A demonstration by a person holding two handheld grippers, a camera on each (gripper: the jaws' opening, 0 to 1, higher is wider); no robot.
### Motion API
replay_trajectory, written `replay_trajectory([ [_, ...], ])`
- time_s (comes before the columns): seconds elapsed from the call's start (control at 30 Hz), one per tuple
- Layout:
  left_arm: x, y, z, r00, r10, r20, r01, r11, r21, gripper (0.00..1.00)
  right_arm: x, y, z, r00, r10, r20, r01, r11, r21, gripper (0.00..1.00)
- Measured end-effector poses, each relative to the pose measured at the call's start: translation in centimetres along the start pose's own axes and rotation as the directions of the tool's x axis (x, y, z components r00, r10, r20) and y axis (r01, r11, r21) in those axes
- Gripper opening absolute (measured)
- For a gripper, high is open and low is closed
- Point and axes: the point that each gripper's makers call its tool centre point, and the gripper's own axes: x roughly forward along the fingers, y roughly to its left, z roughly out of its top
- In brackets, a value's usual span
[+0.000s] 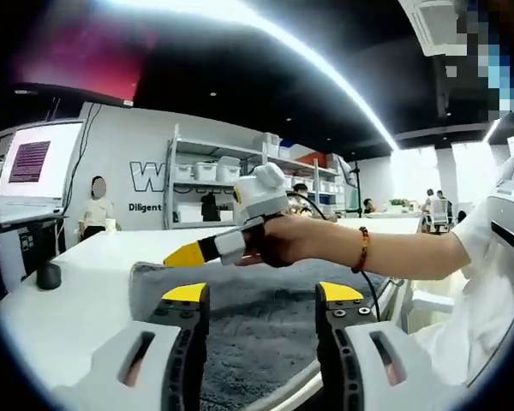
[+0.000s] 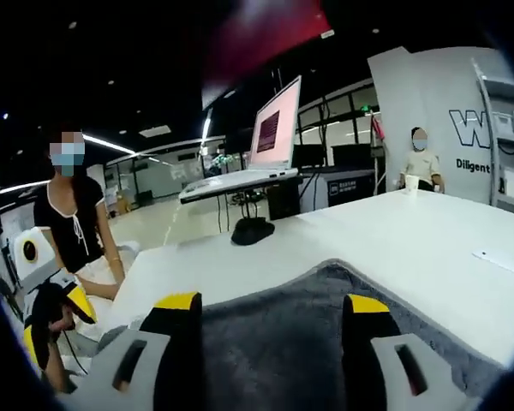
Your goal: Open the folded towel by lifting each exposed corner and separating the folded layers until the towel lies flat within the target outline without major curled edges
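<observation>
Hovering: both grippers above grey towel (image 1: 265, 321), nothing lifted yet
towel spot: on white table (image 1: 86, 291), close to near edge; far corner (image 2: 330, 267) points toward table middle
left gripper (image 1: 261, 295): jaws apart, empty
right gripper (image 2: 274, 304): jaws apart, empty; also seen held in hand (image 1: 278, 240)
step: approach before corner grab
next: lower onto exposed corner, pinch top layer only

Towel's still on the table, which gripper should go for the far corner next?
Probably right. The right gripper has open jaws aimed straight at the towel's far corner. The left gripper looks along the towel's near part, farther from that corner.
</observation>
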Motion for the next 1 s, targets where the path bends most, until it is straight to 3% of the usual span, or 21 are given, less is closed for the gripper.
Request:
replay_trajectory([
  [0.23,1.5,-1.2,1.3,0.999,-0.053,0.0,0.053,0.998,0.018,0.5,-2.9,-1.2,0.4,0.999,-0.037,0.019,0.037,0.999,-0.019,0.66],
  [0.4,2.5,-1.5,0.9,0.996,-0.083,-0.027,0.083,0.996,0.016,0.52,-5.0,-0.8,1.3,0.996,-0.019,0.084,0.02,1.0,-0.012,0.67],
  [0.5,2.9,-1.3,0.7,0.996,-0.075,-0.042,0.076,0.997,0.019,0.53,-5.6,-1.4,1.3,0.997,-0.029,0.071,0.031,0.999,-0.032,0.68],
  [0.77,4.0,-1.4,0.5,0.993,-0.098,-0.071,0.1,0.995,0.02,0.55,-9.3,-1.8,2.1,0.993,-0.048,0.112,0.057,0.995,-0.08,0.7],
  [0.97,4.7,-2.1,0.8,0.99,-0.118,-0.073,0.121,0.992,0.032,0.59,-11.9,-0.8,2.5,0.988,-0.063,0.138,0.078,0.992,-0.102,0.71],
  [1.0,4.7,-2.2,0.8,0.99,-0.12,-0.074,0.123,0.992,0.033,0.6,-12.7,0.3,2.1,0.987,-0.062,0.147,0.078,0.991,-0.11,0.71],
])
